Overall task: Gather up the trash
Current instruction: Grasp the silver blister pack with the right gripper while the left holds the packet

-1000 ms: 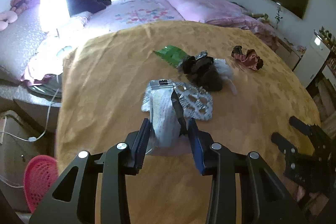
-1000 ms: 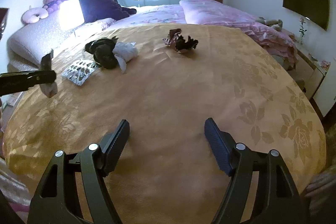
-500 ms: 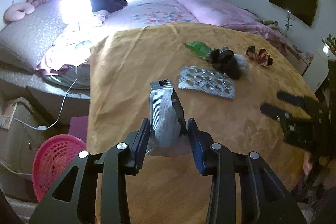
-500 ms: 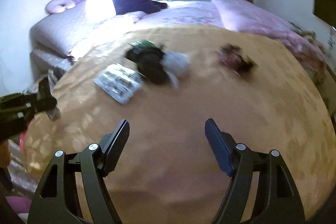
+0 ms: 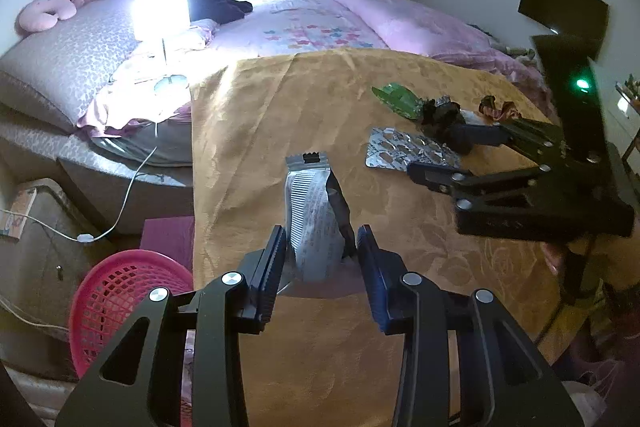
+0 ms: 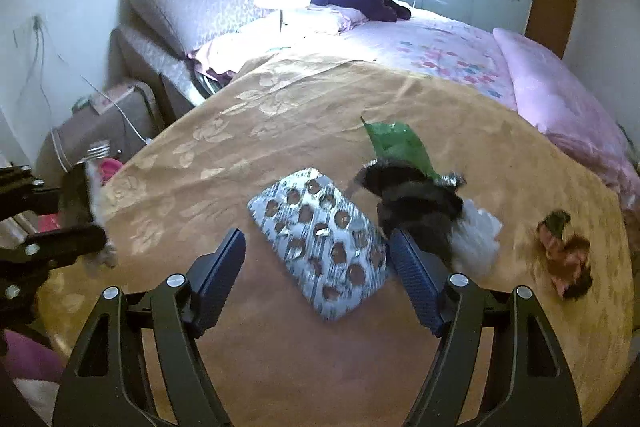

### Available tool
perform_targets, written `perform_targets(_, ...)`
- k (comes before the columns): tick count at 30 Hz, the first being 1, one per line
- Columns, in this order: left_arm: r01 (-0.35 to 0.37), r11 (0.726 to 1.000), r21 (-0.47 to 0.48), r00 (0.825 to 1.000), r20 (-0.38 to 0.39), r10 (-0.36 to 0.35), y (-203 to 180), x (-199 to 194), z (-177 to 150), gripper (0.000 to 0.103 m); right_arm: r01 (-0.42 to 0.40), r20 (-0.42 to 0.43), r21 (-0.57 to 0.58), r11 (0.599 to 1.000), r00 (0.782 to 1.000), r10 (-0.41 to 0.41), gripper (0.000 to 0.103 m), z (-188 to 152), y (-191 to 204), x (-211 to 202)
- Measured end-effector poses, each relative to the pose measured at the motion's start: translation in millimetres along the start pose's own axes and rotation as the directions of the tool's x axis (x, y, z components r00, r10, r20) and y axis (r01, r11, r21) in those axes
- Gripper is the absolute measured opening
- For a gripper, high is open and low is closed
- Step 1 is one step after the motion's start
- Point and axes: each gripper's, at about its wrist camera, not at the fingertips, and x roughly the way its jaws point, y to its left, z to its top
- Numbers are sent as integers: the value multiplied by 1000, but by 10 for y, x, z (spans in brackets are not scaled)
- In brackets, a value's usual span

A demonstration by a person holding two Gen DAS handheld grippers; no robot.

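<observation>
- Trash lies scattered on the gold bedspread [image 6: 224,163]: a silver blister pack [image 6: 324,243], a green wrapper [image 6: 394,141], a dark crumpled wad [image 6: 416,205] with a white scrap [image 6: 478,231] against it, and a reddish crumpled wrapper [image 6: 566,253] well apart on the right.
- One more piece — a silver sachet wrapper [image 5: 314,219] with a torn dark flap — stands upright, pinched at its lower end by the left gripper [image 5: 320,259], above the near part of the bedspread.
- Right gripper [image 6: 318,265] hovers just over the blister pack with its fingers spread wide; the pack shows between them, and nothing is pressed by the pads.
- In the left wrist view the right gripper [image 5: 452,155] reaches in from the right, its fingertips over the pack's far edge and beside the dark wad.
- A pink mesh basket [image 5: 120,303] sits on the floor beside the bed — low on the left, below the left gripper's side.
- A lit lamp [image 5: 160,5] stands on the far left of the bed.
</observation>
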Motion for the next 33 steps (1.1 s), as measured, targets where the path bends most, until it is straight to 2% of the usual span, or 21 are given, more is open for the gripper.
perform_targets(8, 0, 1000, -6, 1000, -7, 0, 14, 4, -14, 36, -19, -63, -31, 999, 998, 17, 73, 70, -28, 277)
perform_targets(12, -1, 1000, -6, 1000, -3, 1, 26, -16, -18, 36, -69, -81, 4, 998, 994, 69, 73, 41, -37, 264)
perform_targets(21, -7, 1000, 2, 1000, -8, 7, 16, -42, -34, 36, -120, -77, 11, 993, 990, 121, 73, -100, 192, 101)
perform_targets(30, -26, 999, -28, 1000, -13, 26, 122, -50, -47, 36, -32, -52, 29, 999, 998, 34, 73, -95, 244, 145)
perform_targets(33, -27, 999, -27, 1000, -15, 27, 129, -50, -62, 36, -19, -46, 48, 999, 999, 21, 69, -114, 230, 132)
